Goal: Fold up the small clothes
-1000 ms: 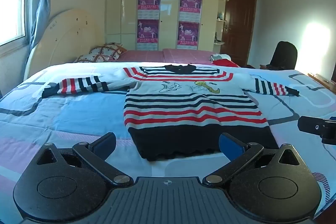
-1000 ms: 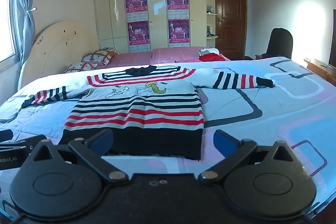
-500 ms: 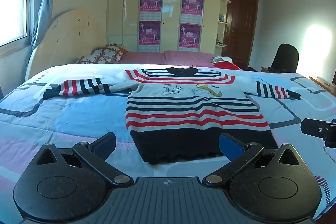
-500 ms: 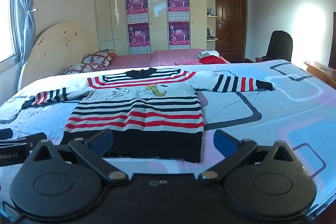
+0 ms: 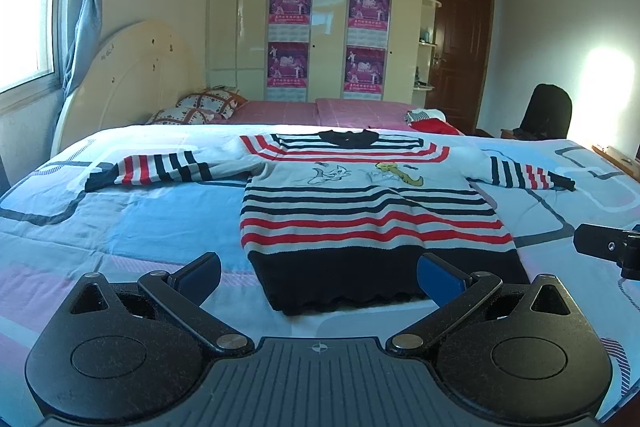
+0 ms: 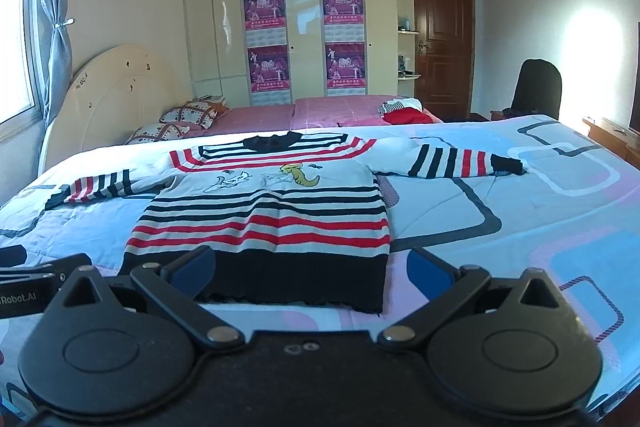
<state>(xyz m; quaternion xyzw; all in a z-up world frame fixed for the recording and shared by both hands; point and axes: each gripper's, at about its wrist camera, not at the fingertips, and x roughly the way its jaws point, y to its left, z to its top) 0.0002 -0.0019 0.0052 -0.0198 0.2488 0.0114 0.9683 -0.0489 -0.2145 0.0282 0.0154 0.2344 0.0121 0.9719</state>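
A small striped sweater (image 5: 360, 211) (image 6: 272, 219) lies flat on the bed, face up, collar at the far side and black hem nearest me. Both sleeves are spread out sideways, the left sleeve (image 5: 152, 169) and the right sleeve (image 6: 460, 161). My left gripper (image 5: 320, 273) hovers open just short of the hem, nothing between its blue pads. My right gripper (image 6: 312, 267) is open too, near the hem's right half. The right gripper's tip (image 5: 604, 249) shows at the left wrist view's right edge.
The bed cover (image 5: 120, 223) is light blue with pink and grey shapes. Beyond it lie a pink bed (image 5: 320, 111) with pillows (image 5: 200, 107) and a red and striped clothes pile (image 6: 404, 109). A cupboard wall, a brown door (image 6: 440, 39) and a dark chair (image 6: 536, 87) stand behind.
Both grippers have dipped and crept slightly closer to the hem, so the sweater sits a little lower in view. Jaws stay open; the sweater has not moved.
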